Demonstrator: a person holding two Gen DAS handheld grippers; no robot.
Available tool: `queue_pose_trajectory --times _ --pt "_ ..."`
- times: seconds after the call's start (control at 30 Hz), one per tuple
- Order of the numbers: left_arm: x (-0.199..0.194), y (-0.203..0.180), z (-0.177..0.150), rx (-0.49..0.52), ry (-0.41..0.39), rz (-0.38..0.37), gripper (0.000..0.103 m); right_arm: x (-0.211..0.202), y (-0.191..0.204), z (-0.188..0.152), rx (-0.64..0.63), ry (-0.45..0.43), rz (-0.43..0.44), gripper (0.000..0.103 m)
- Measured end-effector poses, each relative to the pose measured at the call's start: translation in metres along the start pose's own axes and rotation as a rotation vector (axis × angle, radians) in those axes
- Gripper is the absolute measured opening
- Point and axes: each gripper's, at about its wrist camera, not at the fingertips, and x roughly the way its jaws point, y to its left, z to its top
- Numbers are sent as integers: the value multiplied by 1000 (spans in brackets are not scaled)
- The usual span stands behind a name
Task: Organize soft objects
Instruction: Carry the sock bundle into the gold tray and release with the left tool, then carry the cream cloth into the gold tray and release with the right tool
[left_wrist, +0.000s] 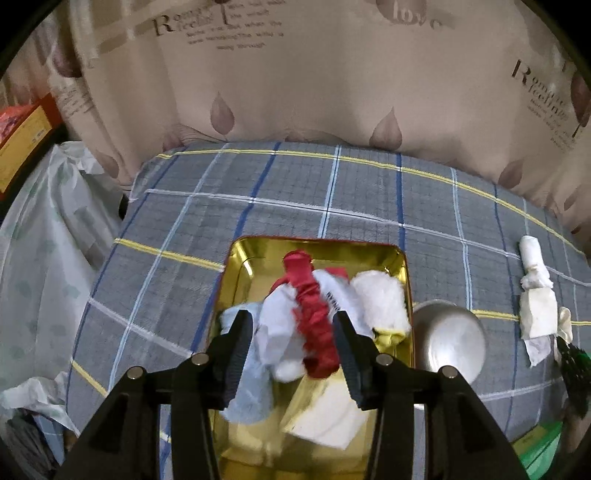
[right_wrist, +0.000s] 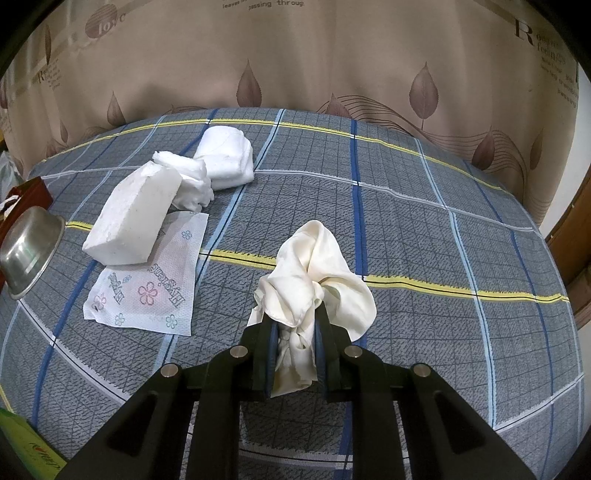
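black left gripper (left_wrist: 291, 347) nearest, jaws spread wide, gripping nothing, poised over a gold tin tray (left_wrist: 240, 258) on the plaid bedspread (left_wrist: 332, 199). already in the tray: red scrunched cloth (left_wrist: 314, 325), pale blue-white cloth (left_wrist: 258, 354), fluffy white roll (left_wrist: 380, 299), plus a flat white sheet (left_wrist: 332, 417) under the heap. judged roughly halfway. right gripper (right_wrist: 295, 354) clamped tight on a cream silky cloth (right_wrist: 314, 273), held above the bedspread, well apart from the tray. left to gather, by the look of it: white foam block (right_wrist: 129, 221), crumpled white wad (right_wrist: 192, 181), folded white towel (right_wrist: 225, 158), printed tissue sheet (right_wrist: 147, 284) lying partly under the block. steel bowl (right_wrist: 29, 247) just beside the tray, purpose unclear. hard to tell: whether the red cloth touches the left pads; tray's near end cut off behind the gripper body; green box at frame corner mostly cropped; small yellow item beneath the white roll unidentifiable.
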Motion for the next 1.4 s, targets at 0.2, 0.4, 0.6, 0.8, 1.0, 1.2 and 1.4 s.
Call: queue_pose_trajectory --times 0.2,0.4,0.6,0.8,1.0,1.2,1.4 --pt "-21 27 -27 -30 -41 38 46 0 0 0 -7 0 -10 17" --pt "-26 60 -57 -96 -63 85 46 -1 1 0 -9 0 -23 19" --pt "-23 82 -86 -150 -84 151 46 0 -1 0 -15 1 -28 19" --pt "-18 99 -101 -230 -99 139 46 0 -1 0 -6 3 -18 20" --pt "-14 107 -108 -253 -117 158 46 0 2 1 -11 17 -37 20" --pt "-12 116 -113 -276 -124 151 46 2 4 7 -13 54 -52 20" --pt "-10 119 -114 -283 -126 164 46 2 9 12 -12 81 -79 14"
